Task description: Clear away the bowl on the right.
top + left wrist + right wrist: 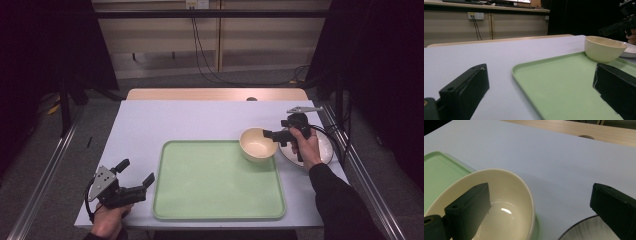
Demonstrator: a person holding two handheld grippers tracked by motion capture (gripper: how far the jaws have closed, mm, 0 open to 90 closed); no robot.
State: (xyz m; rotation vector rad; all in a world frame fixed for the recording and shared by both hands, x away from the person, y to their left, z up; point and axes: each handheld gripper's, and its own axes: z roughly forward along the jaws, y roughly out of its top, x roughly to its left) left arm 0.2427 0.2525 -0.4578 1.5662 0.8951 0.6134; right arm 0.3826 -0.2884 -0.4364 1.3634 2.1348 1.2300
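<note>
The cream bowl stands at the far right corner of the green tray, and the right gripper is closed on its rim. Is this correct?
Not fully. The cream bowl does stand at the far right corner of the green tray, but the right gripper is open, not closed on the rim. The right gripper view shows its jaws wide apart, one over the bowl's inside, the other beyond the rim, neither pressing on it.
</note>
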